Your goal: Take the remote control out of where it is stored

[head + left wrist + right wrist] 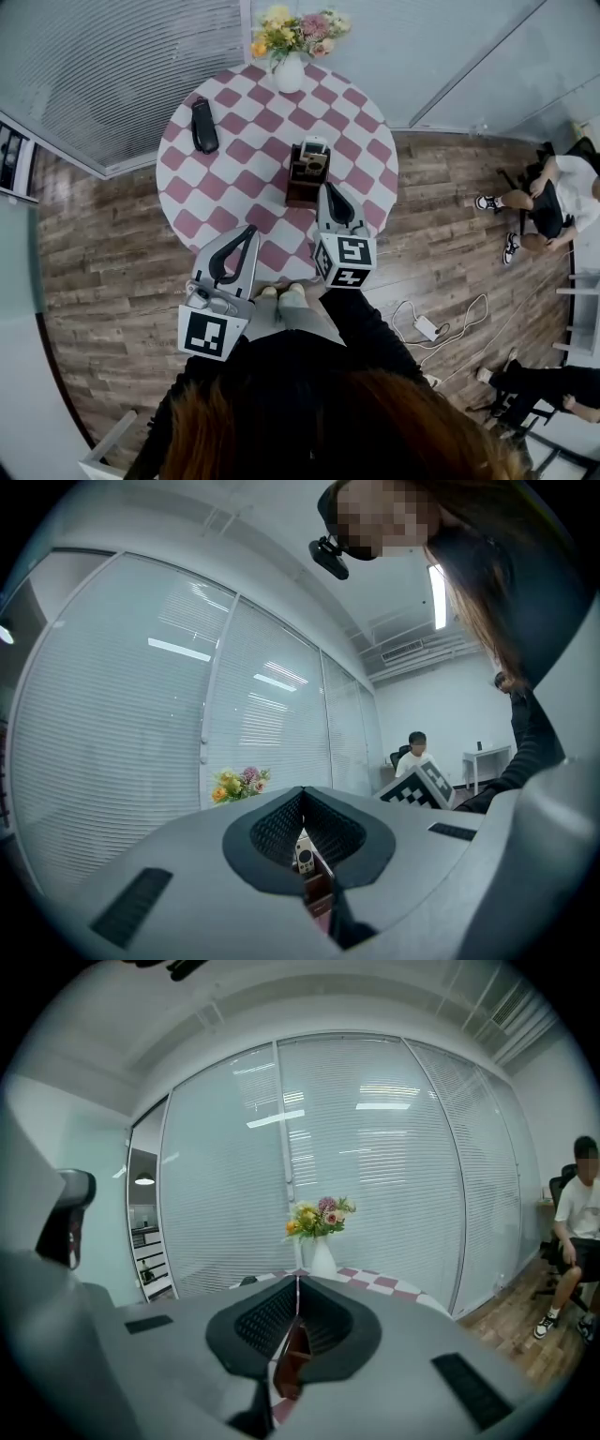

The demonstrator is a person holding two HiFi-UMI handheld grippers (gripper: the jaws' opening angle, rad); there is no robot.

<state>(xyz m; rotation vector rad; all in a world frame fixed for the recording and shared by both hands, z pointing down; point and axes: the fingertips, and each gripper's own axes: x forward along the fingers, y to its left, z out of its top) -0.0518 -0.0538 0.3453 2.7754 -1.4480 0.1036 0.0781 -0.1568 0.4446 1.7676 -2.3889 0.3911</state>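
Dark brown wood forms a small upright holder (pixel 302 190) near the middle of a round table (pixel 244 141) with a pink-and-white checked cloth. The pale remote control (pixel 314 148) stands on end in the holder, its top showing above the rim. What else the holder contains cannot be made out. The right gripper (pixel 328 188) sits just beside the holder's near side, jaws closed on nothing. The left gripper (pixel 251 231) hangs back over the table's near edge, also closed and empty. To do this well, the right jaws likely need to part before they reach the remote. They would then pinch its exposed top and lift straight up so the holder does not tip. A vase of flowers (pixel 291 67) and a black oblong object (pixel 203 125) stand well apart.
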